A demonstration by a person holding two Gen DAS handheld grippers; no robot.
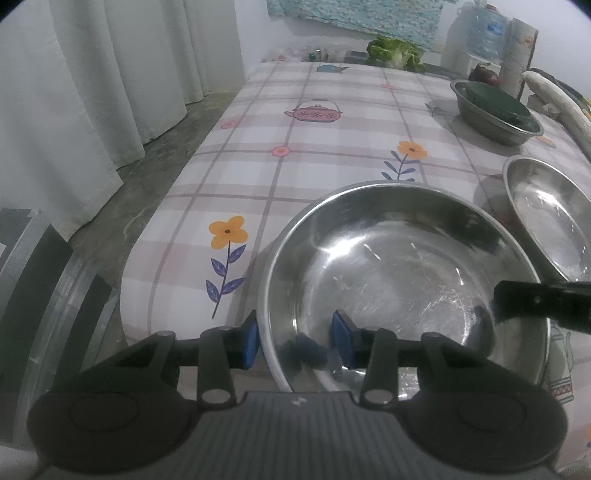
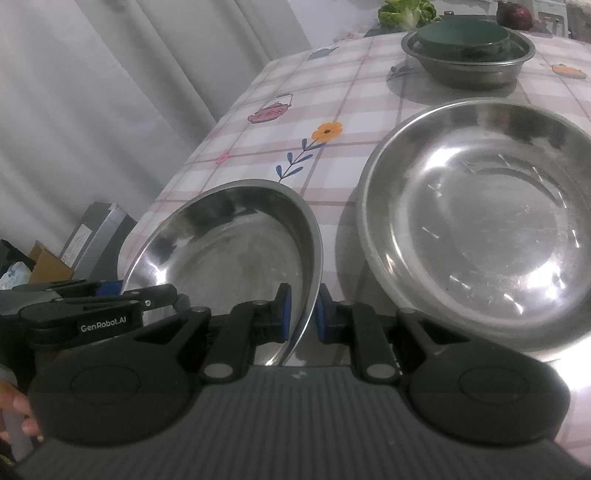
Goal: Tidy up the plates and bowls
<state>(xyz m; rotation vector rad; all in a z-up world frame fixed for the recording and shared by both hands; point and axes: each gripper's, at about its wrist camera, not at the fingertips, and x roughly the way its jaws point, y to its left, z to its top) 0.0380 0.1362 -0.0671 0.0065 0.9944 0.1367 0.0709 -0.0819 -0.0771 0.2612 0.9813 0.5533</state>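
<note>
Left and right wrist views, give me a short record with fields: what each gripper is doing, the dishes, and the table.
left gripper: straddles near rim of the near steel bowl, not fully closed
right gripper: astride the same bowl's right rim, contact unclear
second steel bowl: empty, to the right on the table
far steel bowl: holds a dark green dish
tablecloth: plaid with flowers and teapots

The near bowl [image 2: 229,243] is straddled at its rim by the right gripper [image 2: 303,317]; a second bowl [image 2: 480,221] is set rightward, a third [image 2: 469,55] farther ahead.
</note>
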